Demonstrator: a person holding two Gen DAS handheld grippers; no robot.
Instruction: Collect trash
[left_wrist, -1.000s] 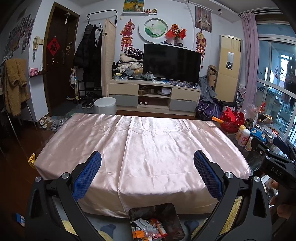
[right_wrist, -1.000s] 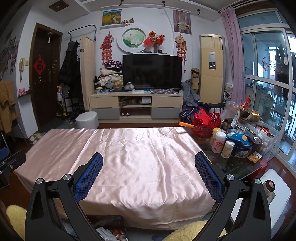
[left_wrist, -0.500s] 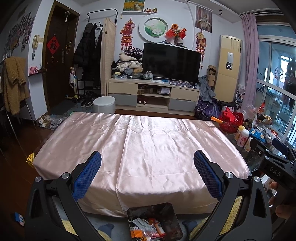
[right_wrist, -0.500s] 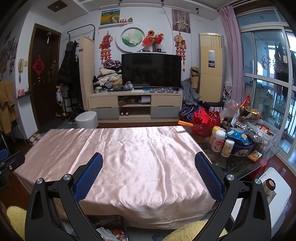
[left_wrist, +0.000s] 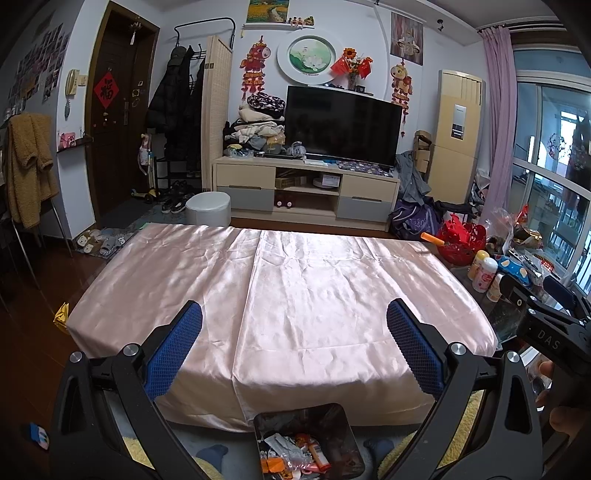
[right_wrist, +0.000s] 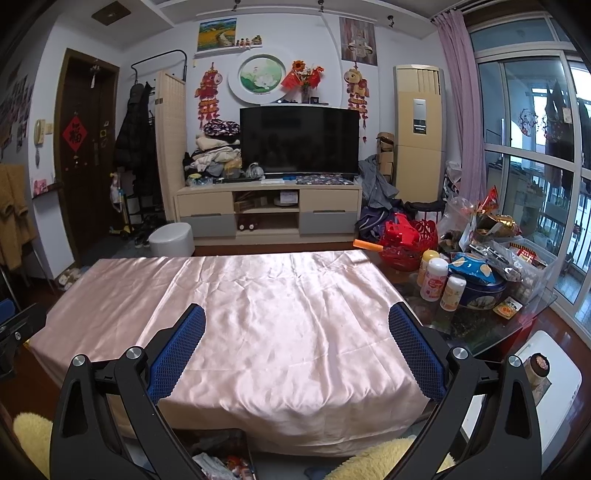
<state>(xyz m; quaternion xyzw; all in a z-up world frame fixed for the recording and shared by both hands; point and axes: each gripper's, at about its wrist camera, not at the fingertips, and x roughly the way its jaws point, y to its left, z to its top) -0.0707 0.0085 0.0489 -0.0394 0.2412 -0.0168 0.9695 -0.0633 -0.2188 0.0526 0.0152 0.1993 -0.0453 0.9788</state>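
A dark square trash bin (left_wrist: 343, 424) stands on the floor at the near edge of the table, with several wrappers (left_wrist: 295, 456) inside. In the right wrist view the same bin (right_wrist: 245, 443) shows at the bottom edge. A pink satin cloth (left_wrist: 288, 295) covers the table, and its top is bare. My left gripper (left_wrist: 294, 341) hangs open above the table's near edge, nothing between its blue pads. My right gripper (right_wrist: 297, 343) is open too, held to the right of the left one. The right gripper's black body (left_wrist: 546, 332) shows at the right in the left wrist view.
A glass side table (right_wrist: 480, 325) on the right holds bottles (right_wrist: 434, 280), a blue tin (right_wrist: 484, 291) and snack packets. A white stool (right_wrist: 546, 373) stands beside it. A red basket (left_wrist: 460, 242), a grey pouf (left_wrist: 208, 208) and the TV cabinet (left_wrist: 306, 192) lie beyond. Yellow fluffy slippers (right_wrist: 33, 435) sit near the bin.
Both views have drifted slightly; the table and room sit a touch lower in frame. Both grippers stay open and hold nothing.
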